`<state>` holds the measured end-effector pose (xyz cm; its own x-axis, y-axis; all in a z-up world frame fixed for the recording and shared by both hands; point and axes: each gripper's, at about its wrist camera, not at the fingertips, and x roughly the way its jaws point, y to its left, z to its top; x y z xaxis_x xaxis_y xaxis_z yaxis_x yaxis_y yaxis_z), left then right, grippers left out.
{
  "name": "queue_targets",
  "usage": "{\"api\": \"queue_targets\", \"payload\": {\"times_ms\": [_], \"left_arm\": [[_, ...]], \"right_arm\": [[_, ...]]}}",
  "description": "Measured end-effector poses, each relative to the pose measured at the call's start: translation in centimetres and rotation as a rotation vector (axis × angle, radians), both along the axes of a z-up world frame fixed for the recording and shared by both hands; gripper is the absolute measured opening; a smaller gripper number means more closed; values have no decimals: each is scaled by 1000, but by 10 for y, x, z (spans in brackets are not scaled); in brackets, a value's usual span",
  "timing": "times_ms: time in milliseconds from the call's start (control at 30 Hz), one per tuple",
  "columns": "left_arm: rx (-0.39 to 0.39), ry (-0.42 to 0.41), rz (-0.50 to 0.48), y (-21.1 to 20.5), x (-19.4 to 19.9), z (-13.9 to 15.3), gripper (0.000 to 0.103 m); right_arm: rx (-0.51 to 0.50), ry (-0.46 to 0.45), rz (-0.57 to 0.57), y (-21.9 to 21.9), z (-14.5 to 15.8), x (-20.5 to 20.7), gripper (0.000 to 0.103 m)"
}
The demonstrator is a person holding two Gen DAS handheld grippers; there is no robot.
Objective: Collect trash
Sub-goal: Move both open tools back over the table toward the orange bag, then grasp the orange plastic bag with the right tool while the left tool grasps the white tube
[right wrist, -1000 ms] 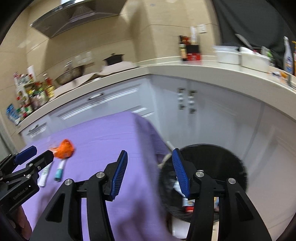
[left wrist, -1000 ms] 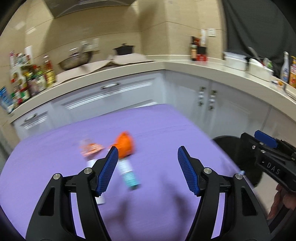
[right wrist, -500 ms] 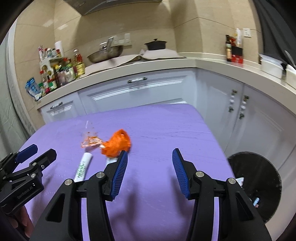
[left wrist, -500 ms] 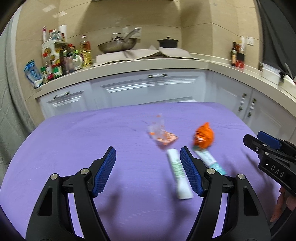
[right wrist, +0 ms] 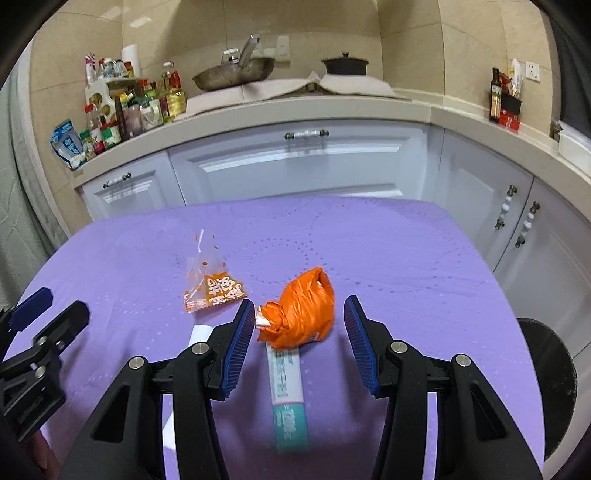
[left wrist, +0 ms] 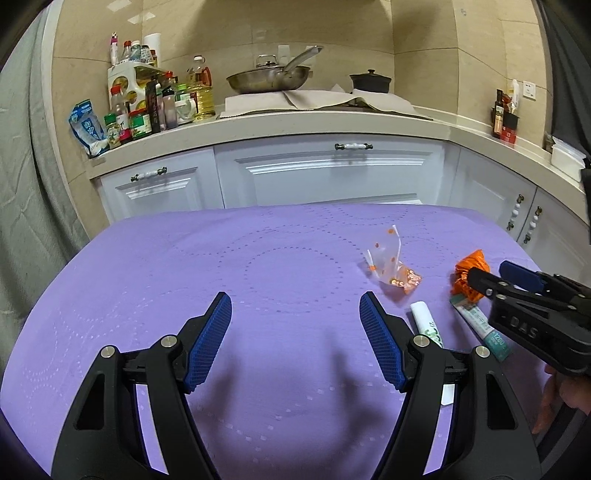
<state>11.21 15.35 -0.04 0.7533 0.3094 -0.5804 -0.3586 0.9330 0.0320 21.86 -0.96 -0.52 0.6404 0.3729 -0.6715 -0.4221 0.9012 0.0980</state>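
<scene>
Now right gripper wide open, empty, straddling orange wad; left gripper open, empty. Risk: closing catches tube beneath, wad slips out.

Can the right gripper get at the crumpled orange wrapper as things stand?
Probably yes. The right gripper is open with the crumpled orange wrapper lying between its fingertips on the purple tablecloth, and nothing blocks the way.

Beige tiled walls above white cabinets, cluttered countertop.
</scene>
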Motion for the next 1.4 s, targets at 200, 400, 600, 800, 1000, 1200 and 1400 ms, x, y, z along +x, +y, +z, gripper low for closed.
{"api": "queue_targets", "payload": {"times_ms": [200, 400, 600, 800, 1000, 1200, 1400], "left_arm": [[-15, 5, -22, -5, 3, -2, 71], [-23, 13, -41, -12, 7, -4, 71], [-28, 15, -60, -25, 12, -3, 71], [-18, 25, -95, -48, 20, -3, 71], [-18, 58, -118, -71, 28, -11, 71], [-26, 110, -117, -84, 40, -19, 71], [-31, 188, -123, -90, 51, -30, 61]], "right_arm": [[-10, 52, 0, 2, -7, 7, 50], [-5, 48, 3, 0, -6, 5, 48], [6, 18, -26, -19, 1, 1, 48], [9, -10, -76, -48, 5, -4, 47], [10, -20, -143, -90, 4, -9, 47], [18, -14, -191, -129, 0, -14, 48], [40, -7, -221, -158, -1, -15, 48]]}}
